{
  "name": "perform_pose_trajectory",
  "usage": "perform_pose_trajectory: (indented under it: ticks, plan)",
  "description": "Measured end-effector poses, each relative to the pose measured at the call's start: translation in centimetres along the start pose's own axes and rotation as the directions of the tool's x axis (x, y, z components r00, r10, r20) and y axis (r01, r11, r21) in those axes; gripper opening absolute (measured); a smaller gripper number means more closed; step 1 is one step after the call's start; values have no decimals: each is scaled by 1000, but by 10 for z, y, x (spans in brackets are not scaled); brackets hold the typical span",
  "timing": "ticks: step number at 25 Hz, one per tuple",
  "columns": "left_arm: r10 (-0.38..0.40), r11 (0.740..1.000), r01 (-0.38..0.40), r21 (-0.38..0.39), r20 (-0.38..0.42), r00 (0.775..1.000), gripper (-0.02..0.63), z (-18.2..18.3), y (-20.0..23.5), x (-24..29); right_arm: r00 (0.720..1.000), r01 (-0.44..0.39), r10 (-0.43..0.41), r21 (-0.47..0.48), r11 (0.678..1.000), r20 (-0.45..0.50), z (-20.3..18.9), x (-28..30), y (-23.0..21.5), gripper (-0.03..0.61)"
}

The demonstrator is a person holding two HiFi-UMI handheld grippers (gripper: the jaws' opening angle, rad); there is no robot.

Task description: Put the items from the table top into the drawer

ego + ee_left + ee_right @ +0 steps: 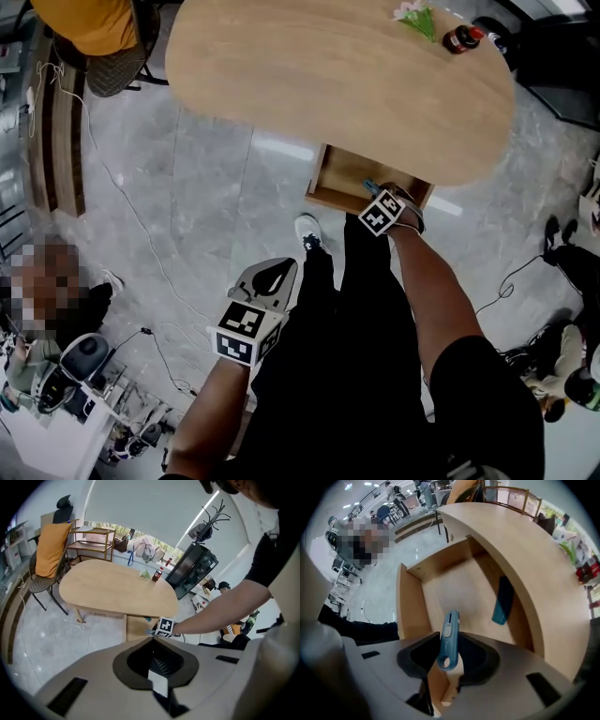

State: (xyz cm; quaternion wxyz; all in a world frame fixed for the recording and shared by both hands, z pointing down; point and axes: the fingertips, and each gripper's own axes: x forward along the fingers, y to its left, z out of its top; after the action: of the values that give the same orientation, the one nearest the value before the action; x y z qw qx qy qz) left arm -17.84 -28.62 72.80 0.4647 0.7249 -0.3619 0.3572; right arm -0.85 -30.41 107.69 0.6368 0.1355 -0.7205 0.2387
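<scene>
My right gripper [372,190] reaches into the open wooden drawer [336,176] under the front edge of the oval table [328,75]. It is shut on a blue utility-knife-like tool [450,625], which sticks up between its jaws above the drawer floor [454,590]. A teal flat item [502,601] lies inside the drawer near the table edge. On the table's far end stand a dark bottle with a red cap [461,38] and a green-and-white item [417,17]. My left gripper [281,265] hangs over the floor beside my leg, shut and empty.
A chair with an orange cover [94,28] stands at the table's far left. A seated person [47,281] and equipment are at the left. Cables [141,225] cross the grey floor. Shoes and bags [562,244] lie at the right.
</scene>
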Motion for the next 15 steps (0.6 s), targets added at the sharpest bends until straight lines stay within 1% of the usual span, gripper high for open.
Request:
perform_pose_trajectory:
  ticks: [3,5,8,9,10,11,13,15]
  plan:
    - [15,1000,-14,21,-12,1000,5,-17,4,-3,999,33,-33,-73,997,11,14,25,-8,120]
    - [22,1000,-22,1,-12,1000,5,-27,10,-6,998,59,-59,-100,993,3,20,36,-15,120]
    - [32,999,-32,-31,-6,999,5,-39,20,-13,997,53,-57,-79,995,-43,18,45,-19,124]
    - [34,999,-34,-35,-1,999,5,-42,22,-16,997,42,-46,-66,997,-54,18,44,-17,142]
    - [35,999,-35,-34,7,999,5,-43,23,-20,997,33,-36,-57,998,-63,18,41,-15,165]
    - [36,999,-35,-30,17,999,5,-43,25,-26,997,28,-32,-52,998,-70,19,35,-12,172]
    - [36,999,-35,-16,46,998,5,-37,25,-37,997,36,-39,-49,998,-70,22,18,-6,172]
    - [29,1000,-29,5,84,996,5,-29,23,-50,998,49,-50,-29,998,-50,26,-7,-1,172]
